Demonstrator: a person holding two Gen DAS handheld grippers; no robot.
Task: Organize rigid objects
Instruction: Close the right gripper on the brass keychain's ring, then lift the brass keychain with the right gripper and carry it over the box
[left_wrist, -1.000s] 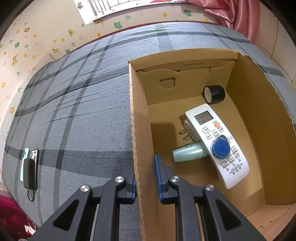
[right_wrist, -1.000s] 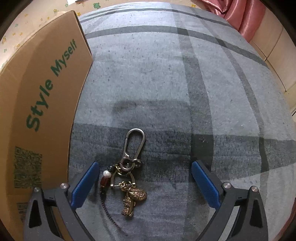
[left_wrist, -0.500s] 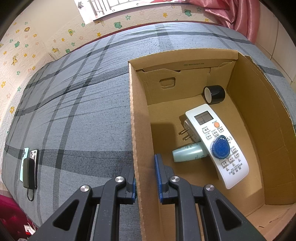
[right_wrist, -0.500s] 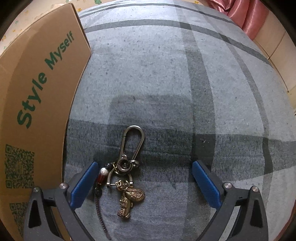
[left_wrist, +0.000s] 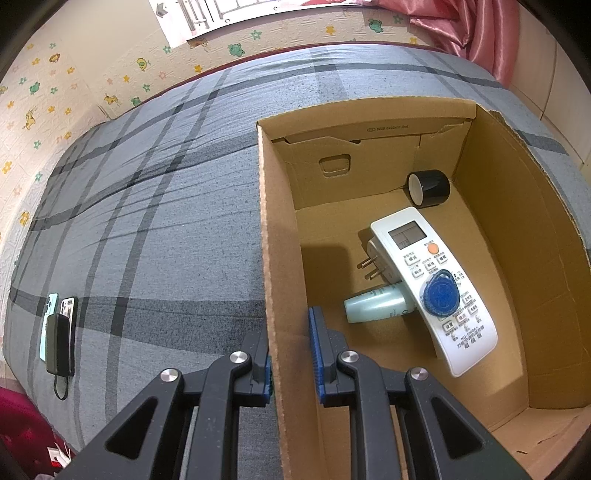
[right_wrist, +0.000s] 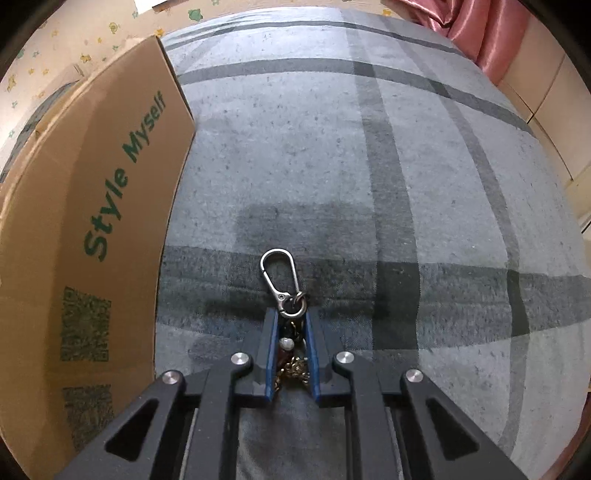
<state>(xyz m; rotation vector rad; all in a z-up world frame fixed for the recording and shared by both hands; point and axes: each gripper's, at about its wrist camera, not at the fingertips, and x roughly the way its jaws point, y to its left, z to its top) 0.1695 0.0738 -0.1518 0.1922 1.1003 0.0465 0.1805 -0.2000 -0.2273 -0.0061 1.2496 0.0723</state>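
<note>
My left gripper (left_wrist: 291, 347) is shut on the left wall of the open cardboard box (left_wrist: 280, 221), one finger outside and one inside. In the box lie a white remote (left_wrist: 413, 254) with a blue tag (left_wrist: 441, 293) on it, a pale green bottle (left_wrist: 375, 304), a white plug adapter (left_wrist: 376, 258) and a black roll (left_wrist: 430, 188). On the grey plaid bedspread, my right gripper (right_wrist: 290, 321) is closing on a keychain (right_wrist: 279, 273). Its beads and brass charms sit between the blue pads, and the silver carabiner sticks out ahead of the tips.
The box's printed outer side (right_wrist: 92, 221) stands close on the left of the right gripper. Two phones and a black power bank (left_wrist: 59, 332) lie near the bed's left edge. A pink curtain (right_wrist: 480, 26) hangs at the far right.
The right gripper's jaws have come together from wide open around the keychain's charms, which now lie bunched between the pads. The left gripper and the box have not moved.
</note>
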